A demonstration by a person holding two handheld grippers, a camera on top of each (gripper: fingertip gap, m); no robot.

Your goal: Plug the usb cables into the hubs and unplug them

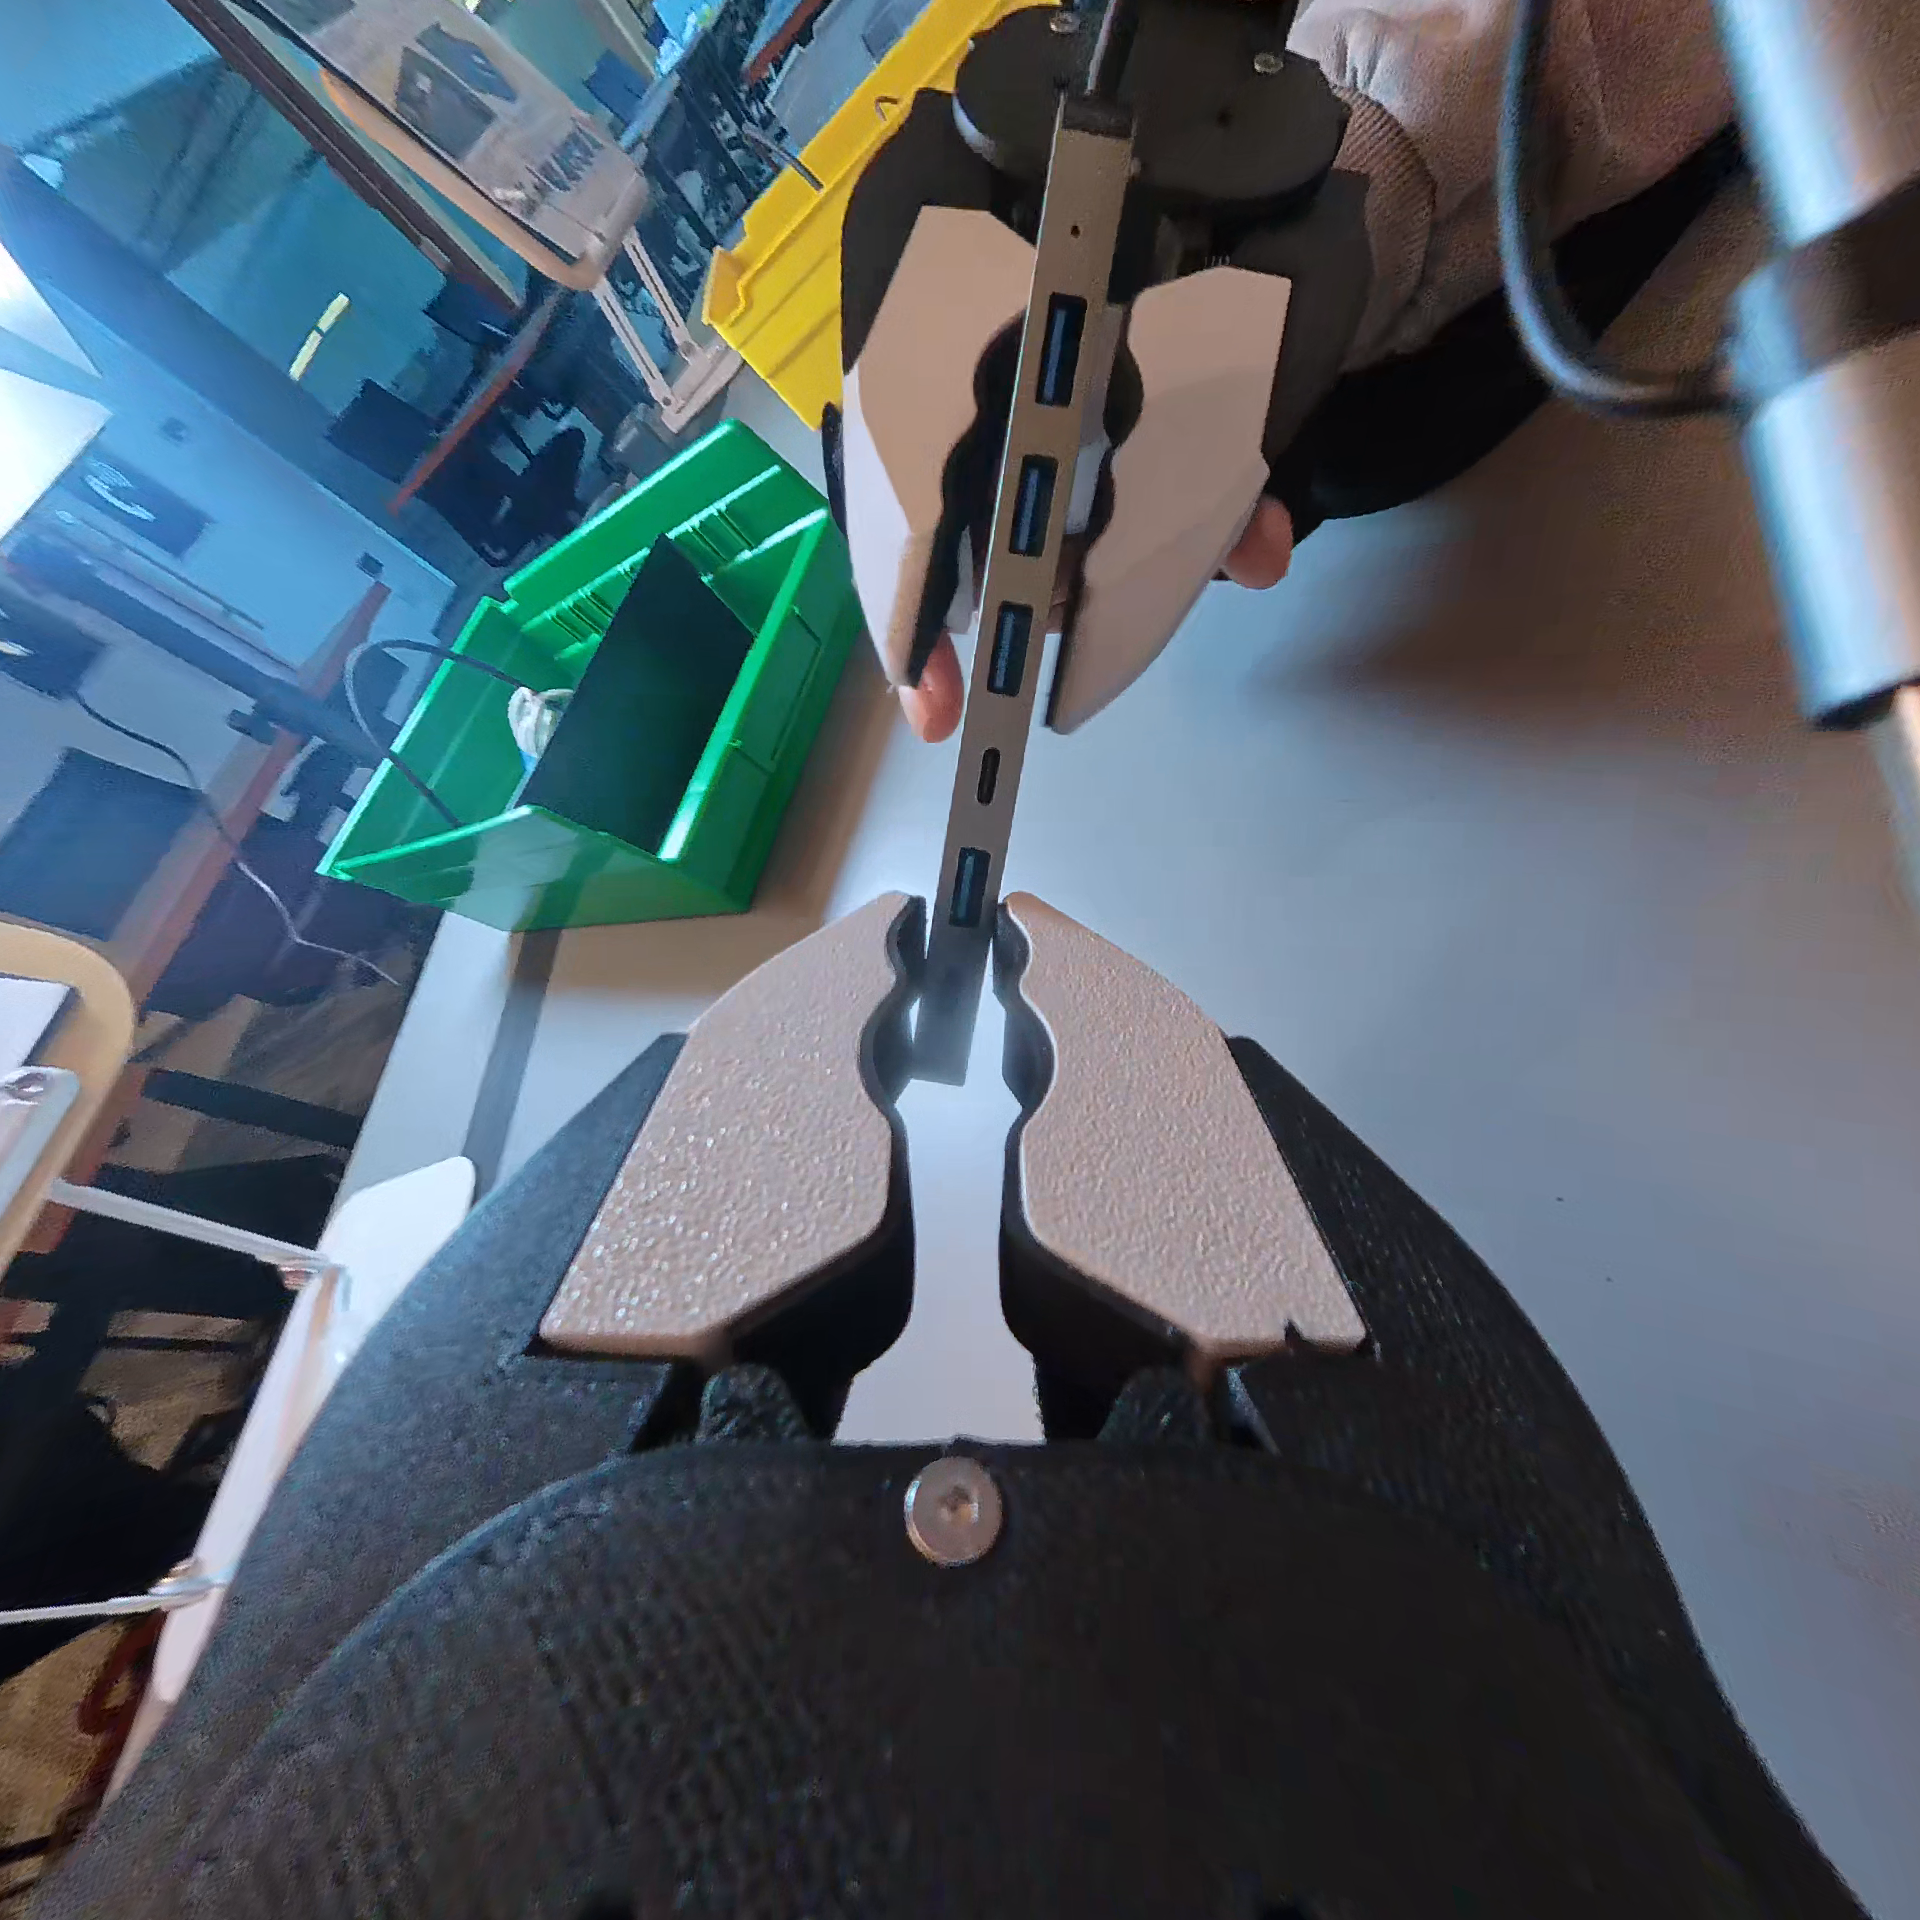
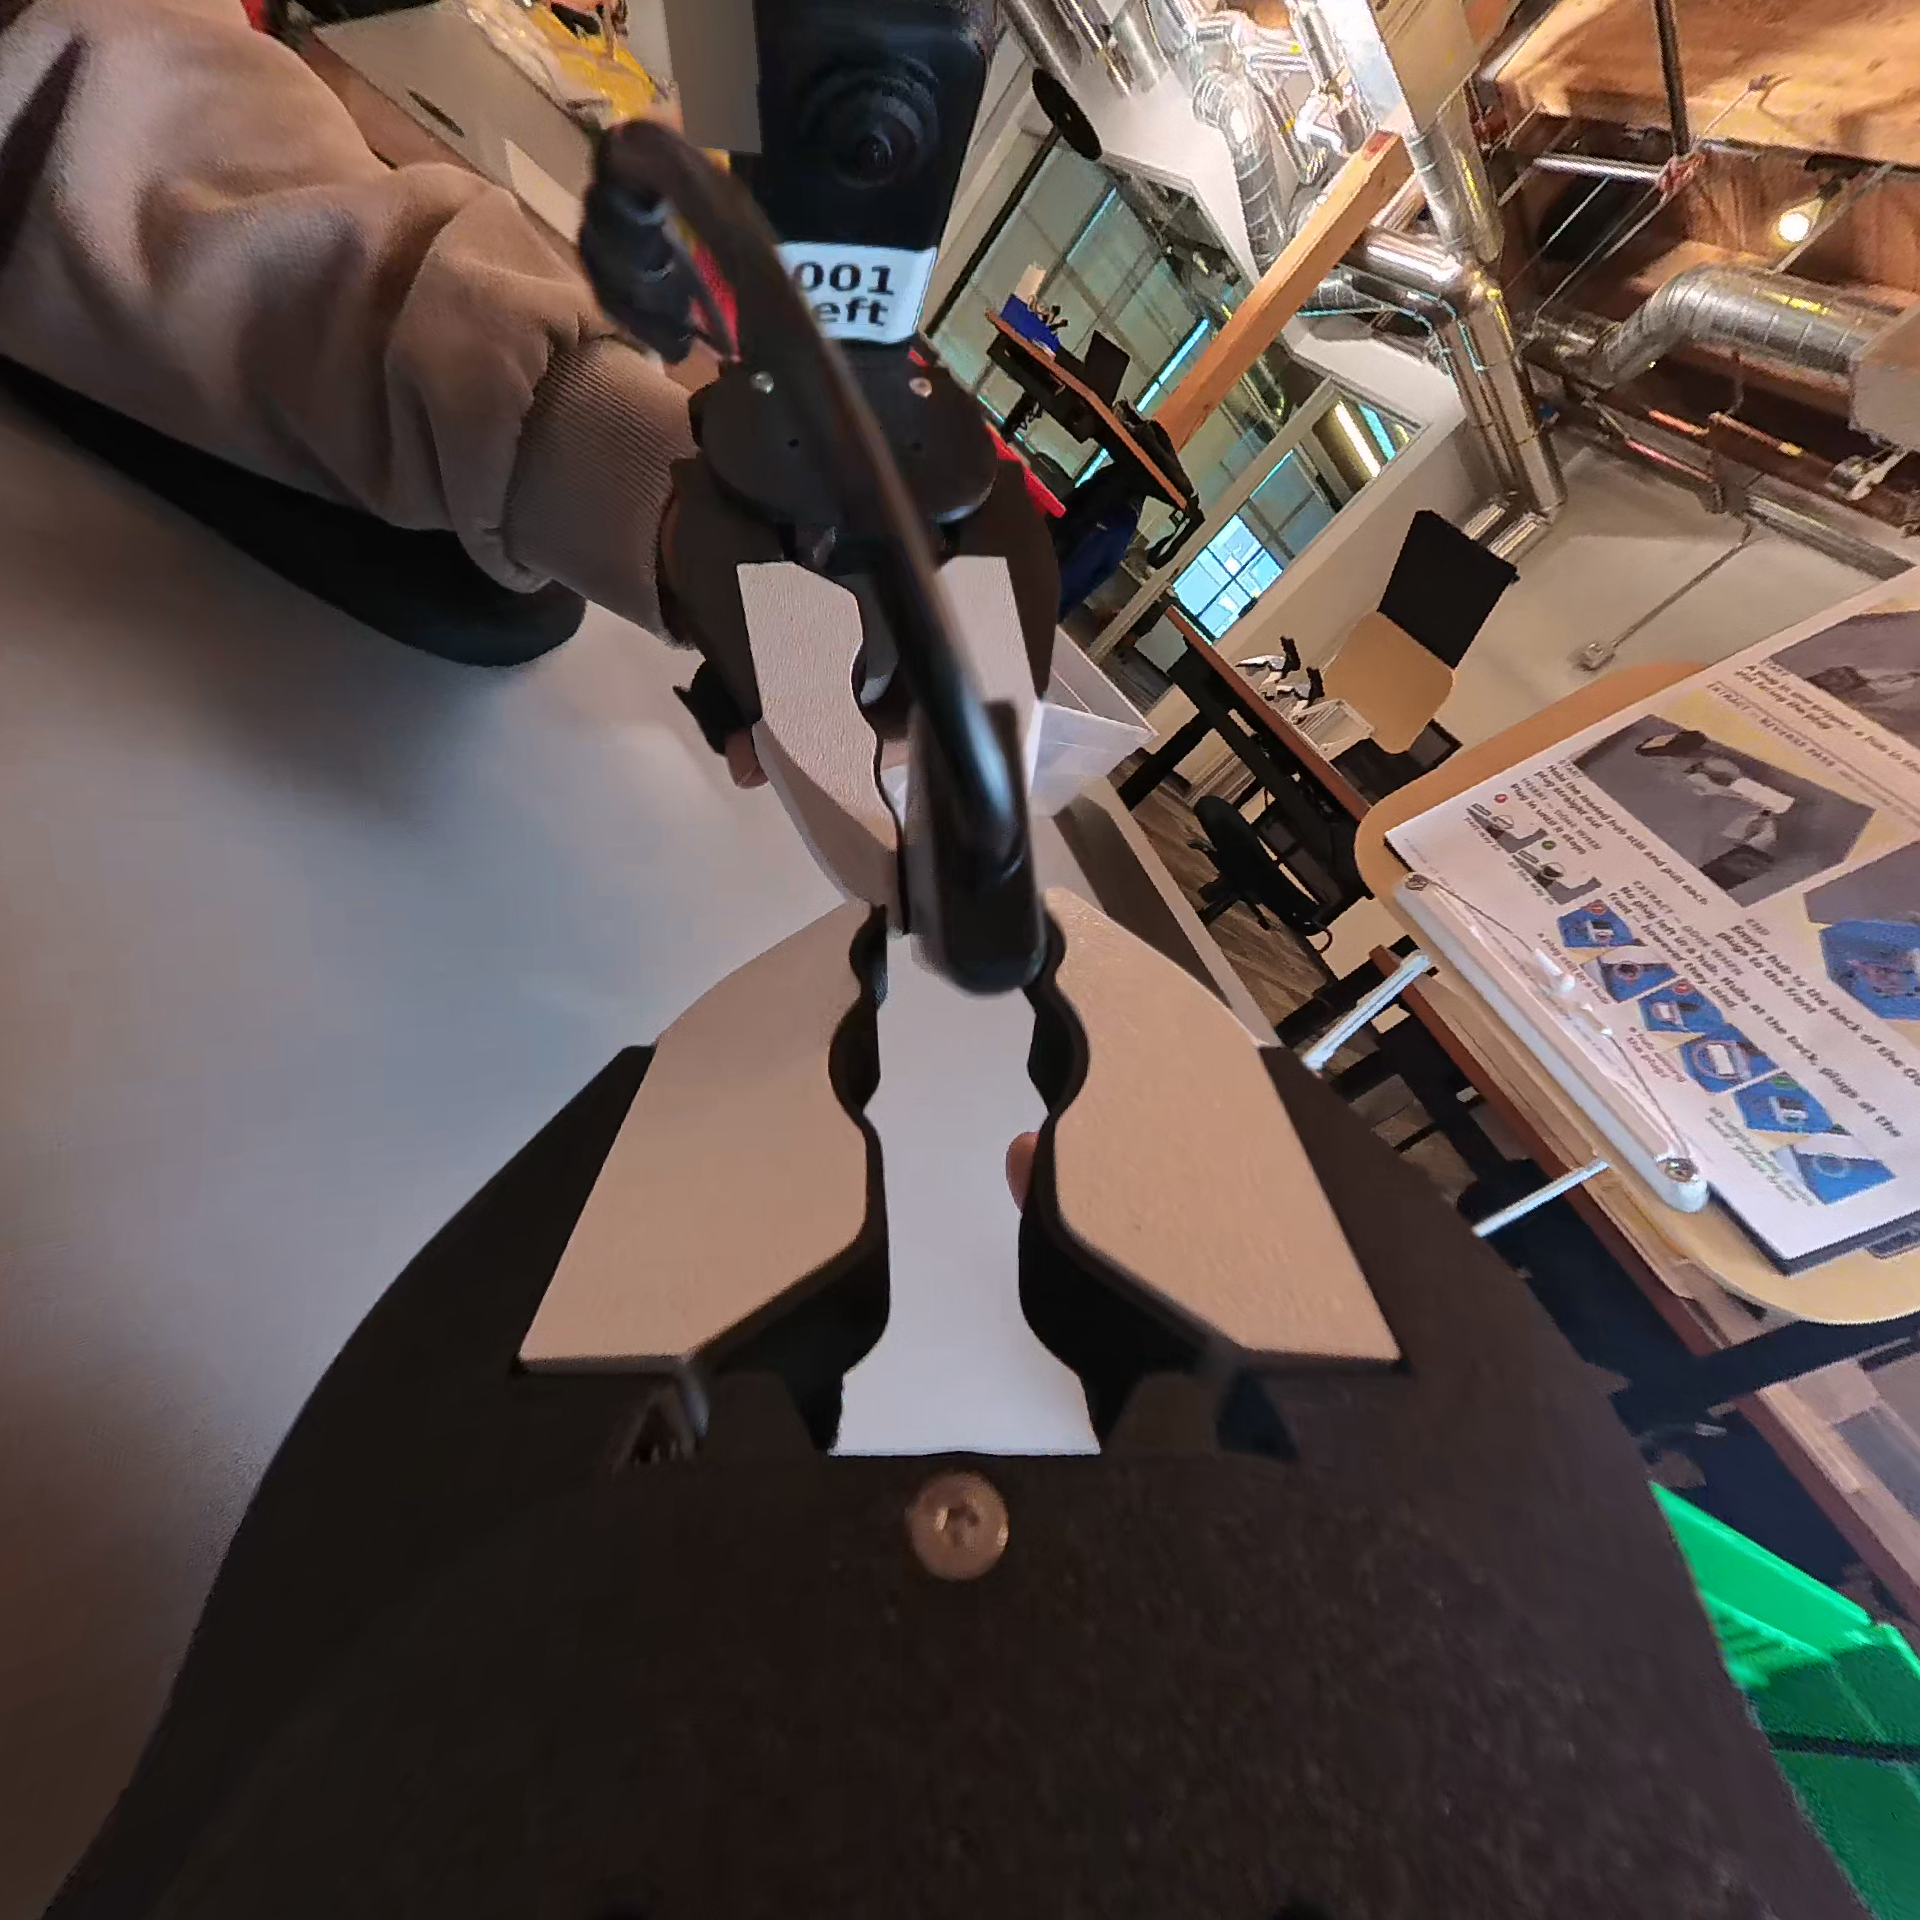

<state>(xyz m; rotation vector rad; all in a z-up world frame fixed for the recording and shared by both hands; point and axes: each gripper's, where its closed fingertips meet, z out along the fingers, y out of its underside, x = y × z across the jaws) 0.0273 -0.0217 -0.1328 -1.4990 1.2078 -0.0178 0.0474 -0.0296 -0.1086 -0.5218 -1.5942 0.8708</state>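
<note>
Above table (image 1: 1455, 935): both grippers pinch hub (image 1: 1023, 499) (ports visible left view only); cable (image 2: 966, 748) probably attached.

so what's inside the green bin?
In the left wrist view the green bin holds a dark upright divider panel, a pale crumpled item beside it and a thin black cable looping over the rim. The divider and walls hide everything else.

Both claws have beige pebbled fingers (image 1: 748, 1132) on black textured bodies, one silver screw (image 1: 953, 1509), tan ribbed-cuff sleeve (image 2: 312, 312).
</note>
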